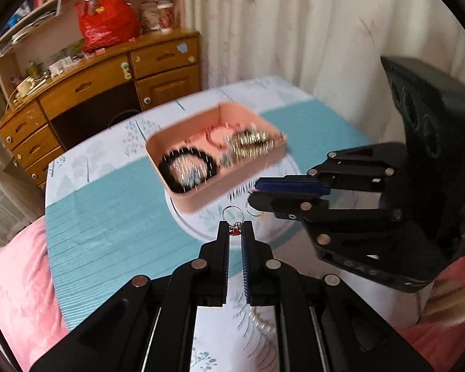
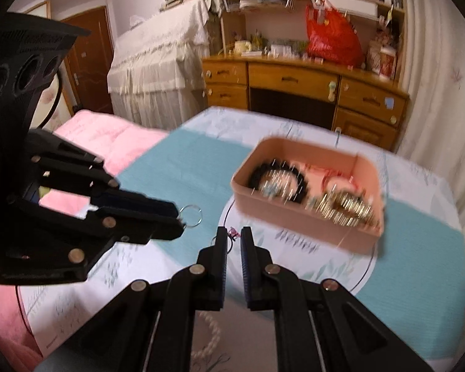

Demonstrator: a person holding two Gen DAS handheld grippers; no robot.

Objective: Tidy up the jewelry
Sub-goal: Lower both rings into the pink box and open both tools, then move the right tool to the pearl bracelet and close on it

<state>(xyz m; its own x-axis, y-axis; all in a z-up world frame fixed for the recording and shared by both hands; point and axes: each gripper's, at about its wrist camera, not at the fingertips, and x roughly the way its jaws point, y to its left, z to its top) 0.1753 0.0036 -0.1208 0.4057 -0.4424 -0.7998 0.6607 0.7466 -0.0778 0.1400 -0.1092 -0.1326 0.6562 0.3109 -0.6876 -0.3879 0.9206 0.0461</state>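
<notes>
- A pink tray (image 1: 183,197) sits on the table (image 1: 108,217) with its teal and white cloth; inside lie a black bead bracelet (image 1: 187,167), a red cord bracelet (image 1: 215,138) and a blurred heap of gold-coloured pieces (image 1: 251,144)
- The left gripper (image 1: 235,228) is closed on a ring with a red stone (image 1: 235,231), its silver band sticking out past the tips, just short of the tray
- The right gripper (image 2: 234,232) is closed on a ring with a pink stone (image 2: 232,232)
- A string of white beads (image 2: 209,334) lies on the cloth under the right gripper
</notes>
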